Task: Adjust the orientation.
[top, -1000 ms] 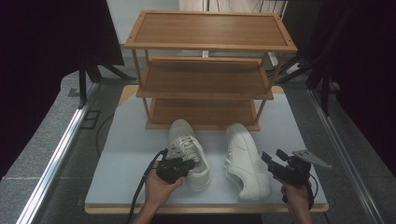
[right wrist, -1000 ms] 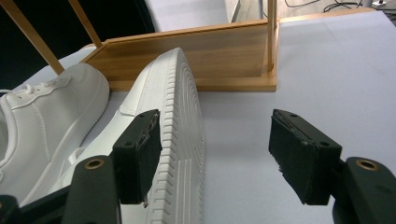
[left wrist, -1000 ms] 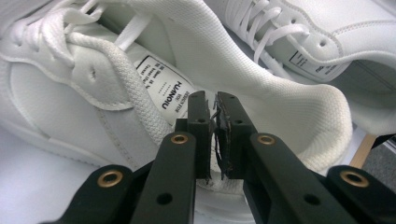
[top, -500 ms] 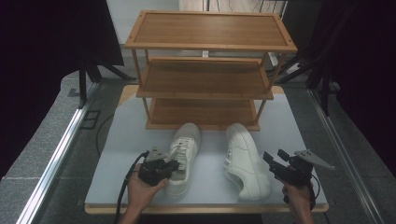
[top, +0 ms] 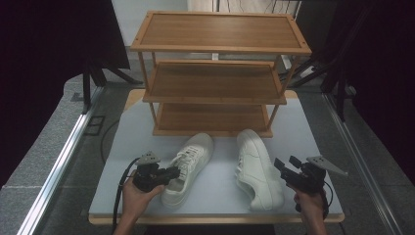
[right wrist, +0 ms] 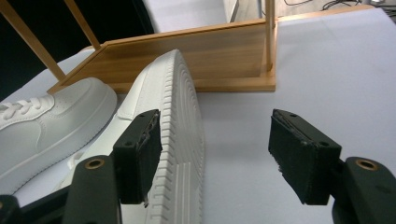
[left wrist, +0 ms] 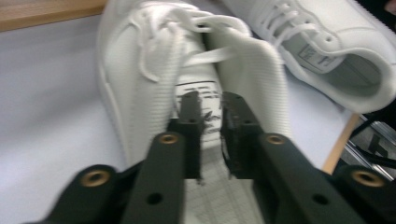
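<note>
Left gripper view: whole frame soft with blur. Left shoe [left wrist: 154, 88] toe cut off at the top edge, heel hidden behind the left gripper [left wrist: 210, 135]; printed tongue label [left wrist: 198, 93] unreadable, lower part hidden by the jaws. Right shoe [left wrist: 327, 42] cut off at the top and right edges; its insole tag too small to read.

Right gripper view: right shoe [right wrist: 177, 135] heel runs off the bottom edge, part of its side hidden behind the left-hand jaw. Left shoe [right wrist: 51, 121] cut off at the left edge. Rack [right wrist: 210, 60] visible as bottom shelf and posts, upper shelves cut off at the top.

High view: left shoe [top: 188, 166] heel opening covered by the left gripper [top: 166, 175].
</note>
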The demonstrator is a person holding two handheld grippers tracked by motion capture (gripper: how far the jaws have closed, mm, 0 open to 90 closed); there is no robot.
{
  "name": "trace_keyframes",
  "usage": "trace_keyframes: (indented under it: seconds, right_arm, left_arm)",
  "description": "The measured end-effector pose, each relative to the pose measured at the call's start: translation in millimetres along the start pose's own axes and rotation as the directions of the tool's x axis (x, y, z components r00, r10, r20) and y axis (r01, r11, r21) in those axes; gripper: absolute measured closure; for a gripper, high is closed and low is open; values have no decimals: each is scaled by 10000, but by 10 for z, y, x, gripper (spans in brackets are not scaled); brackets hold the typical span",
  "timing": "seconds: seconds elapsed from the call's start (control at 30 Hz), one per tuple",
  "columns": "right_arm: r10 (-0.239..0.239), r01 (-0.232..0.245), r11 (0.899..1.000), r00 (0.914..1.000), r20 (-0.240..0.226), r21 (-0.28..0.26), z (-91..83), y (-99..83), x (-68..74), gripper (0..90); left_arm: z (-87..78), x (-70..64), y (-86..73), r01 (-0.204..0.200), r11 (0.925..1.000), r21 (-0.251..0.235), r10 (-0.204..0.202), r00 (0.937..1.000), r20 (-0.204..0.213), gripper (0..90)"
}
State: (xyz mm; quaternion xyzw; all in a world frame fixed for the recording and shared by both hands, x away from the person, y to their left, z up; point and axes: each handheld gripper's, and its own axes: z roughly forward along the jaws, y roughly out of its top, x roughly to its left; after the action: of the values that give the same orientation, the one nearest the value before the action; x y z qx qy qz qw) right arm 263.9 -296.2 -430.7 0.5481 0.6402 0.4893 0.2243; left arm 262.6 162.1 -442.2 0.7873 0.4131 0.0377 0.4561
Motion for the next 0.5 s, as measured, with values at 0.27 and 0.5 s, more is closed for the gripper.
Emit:
trace_keyframes:
  seconds: [0.27,0.5]
  right_arm:
    - [-388,383,9990,9990,-239,-247,7,4,113,341]
    - [-827,808,9960,9954,-489,-390,-47,13,190,330]
  left_arm:
    - [-185,-217,14,-605,9897,-1294,615,9981,36,499]
    - [-297,-186,62,-457,9709,-2352,383,9986,-358,337]
